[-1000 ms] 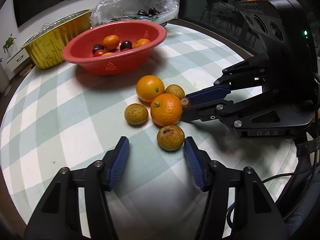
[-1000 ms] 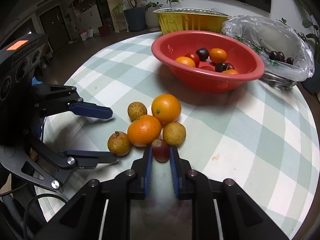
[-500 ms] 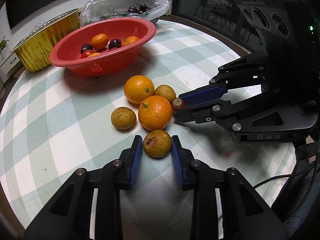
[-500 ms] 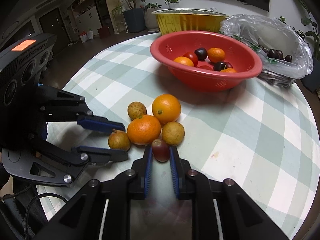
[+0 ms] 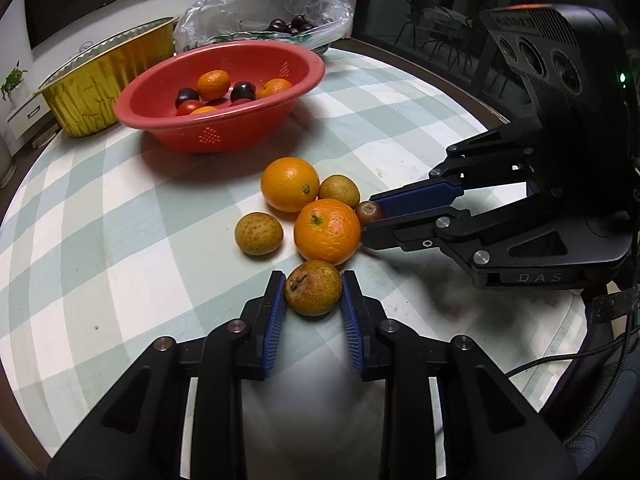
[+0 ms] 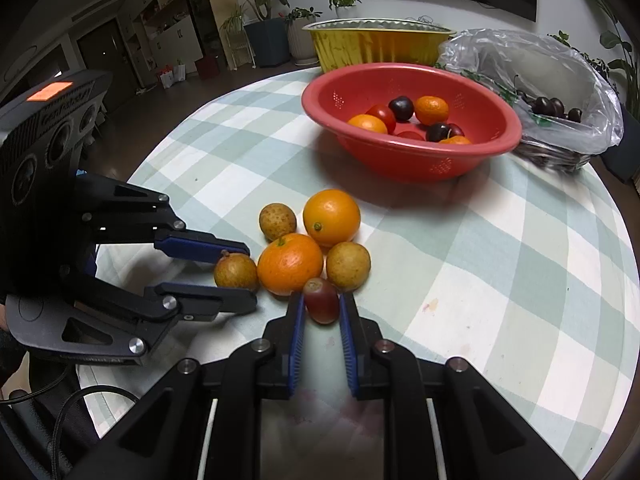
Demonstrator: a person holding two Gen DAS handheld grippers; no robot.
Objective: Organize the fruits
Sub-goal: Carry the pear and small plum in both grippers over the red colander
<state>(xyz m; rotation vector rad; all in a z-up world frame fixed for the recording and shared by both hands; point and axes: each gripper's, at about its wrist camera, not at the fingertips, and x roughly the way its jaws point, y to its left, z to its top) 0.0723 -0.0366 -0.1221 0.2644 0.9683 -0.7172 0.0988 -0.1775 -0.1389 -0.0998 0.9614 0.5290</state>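
Note:
A cluster of fruit lies mid-table: two oranges (image 5: 327,230) (image 5: 290,184), three brown longans and a small red grape. My left gripper (image 5: 313,290) is shut on the nearest brown longan (image 5: 313,288), which also shows in the right wrist view (image 6: 235,271). My right gripper (image 6: 321,304) is shut on the red grape (image 6: 321,300), seen from the left wrist view (image 5: 367,211) beside the near orange. Both fruits sit at table level. A red colander bowl (image 5: 224,136) (image 6: 404,156) at the back holds several small fruits.
A gold foil tray (image 5: 100,80) (image 6: 376,46) stands behind the bowl. A clear plastic bag with dark cherries (image 5: 288,24) (image 6: 552,106) lies beside it. The round table has a green-white checked cloth (image 6: 500,248). Two more longans (image 5: 259,234) (image 5: 339,191) flank the oranges.
My left gripper moved forward and closed from wide open onto the nearest longan. My right gripper stayed shut on the grape in the same place.

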